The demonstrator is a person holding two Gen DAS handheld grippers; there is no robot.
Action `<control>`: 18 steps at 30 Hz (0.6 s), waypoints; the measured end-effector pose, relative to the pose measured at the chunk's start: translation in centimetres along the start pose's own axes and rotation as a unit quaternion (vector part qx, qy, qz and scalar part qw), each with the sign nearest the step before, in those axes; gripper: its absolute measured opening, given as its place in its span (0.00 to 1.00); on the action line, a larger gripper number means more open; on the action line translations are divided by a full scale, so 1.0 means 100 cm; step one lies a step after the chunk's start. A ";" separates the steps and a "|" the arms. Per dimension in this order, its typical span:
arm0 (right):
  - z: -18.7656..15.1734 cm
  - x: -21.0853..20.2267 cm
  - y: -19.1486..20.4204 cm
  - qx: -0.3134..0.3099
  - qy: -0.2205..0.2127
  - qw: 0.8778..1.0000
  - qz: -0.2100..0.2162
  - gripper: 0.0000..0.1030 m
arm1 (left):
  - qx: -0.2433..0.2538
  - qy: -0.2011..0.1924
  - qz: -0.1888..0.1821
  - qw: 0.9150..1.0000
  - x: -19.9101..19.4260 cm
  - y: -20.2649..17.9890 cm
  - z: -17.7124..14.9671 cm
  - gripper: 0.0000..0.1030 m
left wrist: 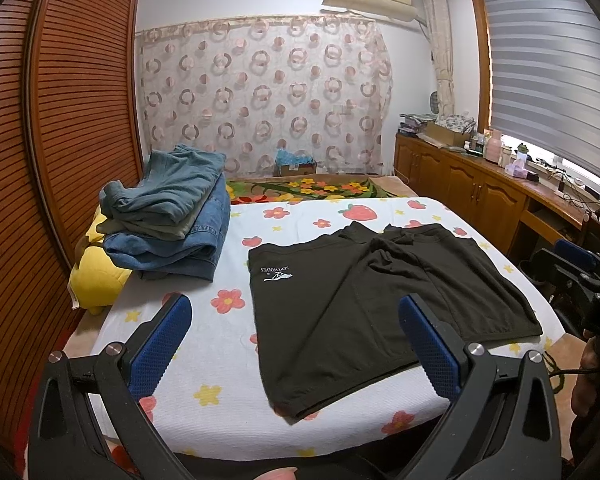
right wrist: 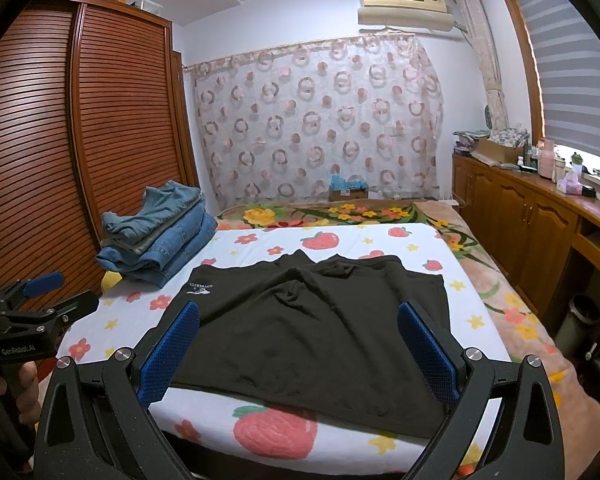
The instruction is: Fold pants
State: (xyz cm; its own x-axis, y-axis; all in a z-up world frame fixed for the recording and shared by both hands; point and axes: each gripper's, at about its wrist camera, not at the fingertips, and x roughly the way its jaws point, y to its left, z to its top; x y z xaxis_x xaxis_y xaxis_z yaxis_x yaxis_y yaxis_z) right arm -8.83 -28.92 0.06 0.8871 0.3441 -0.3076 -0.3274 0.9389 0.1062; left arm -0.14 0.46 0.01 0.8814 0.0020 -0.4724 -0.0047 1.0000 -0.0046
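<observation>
the black shorts (left wrist: pixel 364 304) lie spread flat on the bed (left wrist: pixel 204 360), beside a stack of folded jeans (left wrist: pixel 172 228). the left claw (left wrist: pixel 296 344) and right claw (right wrist: pixel 298 346) both hang spread wide, pinching nothing. the fabric looks thin, light and limp; best pinched at the near hem corners.

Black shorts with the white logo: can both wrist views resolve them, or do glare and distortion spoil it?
Left wrist: black shorts sharp, logo readable; window glare stays on the right edge. Right wrist: shorts sharp but folds lost in dark; fisheye bends the wardrobe.
</observation>
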 end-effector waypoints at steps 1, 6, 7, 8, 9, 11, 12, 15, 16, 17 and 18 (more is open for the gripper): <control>0.000 0.000 0.000 0.000 0.000 1.000 0.000 0.97 | 0.000 0.000 0.000 1.000 0.000 0.000 0.000 1.00; 0.000 0.000 0.001 0.002 0.000 1.000 0.001 0.97 | 0.000 0.000 0.000 1.000 0.000 -0.001 0.000 1.00; 0.000 0.000 0.000 0.002 0.000 1.000 0.001 0.97 | 0.000 0.000 0.000 1.000 -0.001 0.000 0.000 1.00; 0.000 -0.001 0.000 0.002 0.000 1.000 0.001 0.97 | 0.000 0.000 0.000 1.000 -0.001 -0.001 0.000 1.00; 0.000 -0.001 0.000 0.002 0.000 1.000 0.002 0.97 | 0.000 -0.001 0.000 1.000 0.000 -0.001 0.000 1.00; 0.000 -0.001 0.000 0.001 -0.001 1.000 0.001 0.97 | -0.001 0.000 0.001 1.000 -0.001 -0.001 0.000 1.00; 0.000 -0.001 0.000 0.001 -0.001 1.000 0.001 0.97 | 0.000 0.000 0.000 1.000 -0.001 -0.001 0.000 1.00; -0.001 -0.001 0.000 0.001 -0.001 1.000 0.002 0.97 | 0.000 -0.001 0.000 1.000 0.000 -0.001 0.000 1.00; 0.000 -0.001 0.001 0.001 -0.001 1.000 0.001 0.97 | 0.001 0.000 0.000 1.000 0.000 -0.001 0.000 1.00; 0.000 -0.001 0.000 0.001 -0.001 1.000 0.002 0.97 | 0.001 -0.001 0.000 1.000 -0.001 -0.001 0.000 1.00; 0.000 -0.001 0.000 0.001 -0.001 1.000 0.002 0.97 | 0.000 0.000 0.000 1.000 0.000 -0.001 0.000 1.00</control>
State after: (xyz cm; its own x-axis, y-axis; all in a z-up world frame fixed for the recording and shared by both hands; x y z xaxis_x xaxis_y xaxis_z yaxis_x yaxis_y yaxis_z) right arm -8.96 -28.94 0.06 0.8869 0.3470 -0.3049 -0.3294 0.9379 0.1092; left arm -0.17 0.37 0.05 0.8818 0.0021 -0.4716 -0.0045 1.0000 -0.0039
